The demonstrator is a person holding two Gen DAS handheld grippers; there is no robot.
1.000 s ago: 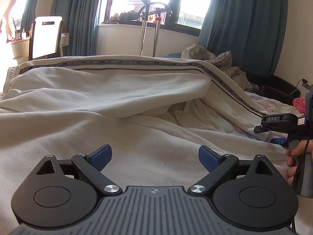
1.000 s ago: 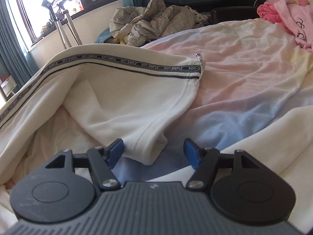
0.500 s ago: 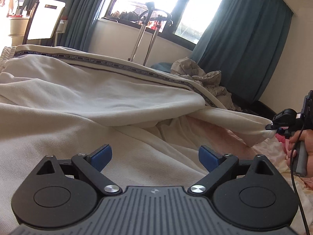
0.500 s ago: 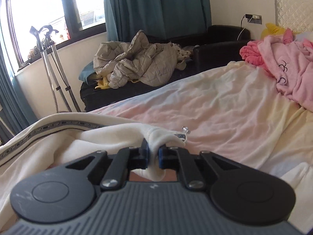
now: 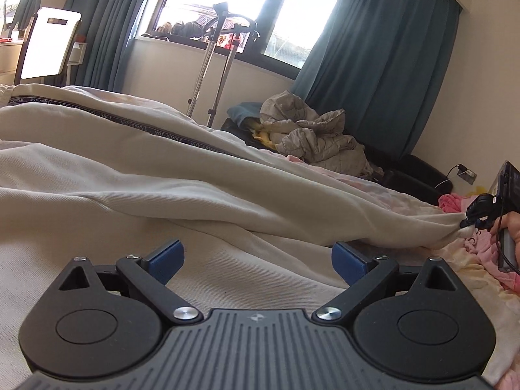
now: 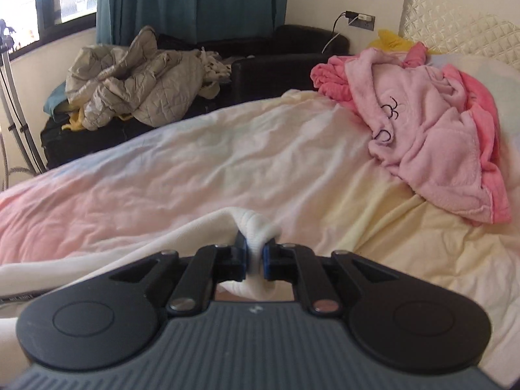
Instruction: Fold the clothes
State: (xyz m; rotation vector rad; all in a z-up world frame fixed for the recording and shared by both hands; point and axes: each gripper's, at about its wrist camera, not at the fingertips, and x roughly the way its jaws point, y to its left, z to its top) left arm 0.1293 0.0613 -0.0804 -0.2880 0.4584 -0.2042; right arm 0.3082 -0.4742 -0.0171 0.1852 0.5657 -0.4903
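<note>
Daylight through window (image 5: 227, 9) (blown-out glare); fisheye bending edges; dark corners; sharp focus.

You can read "NOT-SIMPLE" repeated along the dark woven band (image 5: 136, 126) on the cream garment (image 5: 162, 175), left of frame. Nothing else is legible to you

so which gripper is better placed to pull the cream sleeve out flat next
Right. The right gripper is shut on the cream garment cuff; the left gripper is open over the garment's body, holding nothing.
</note>
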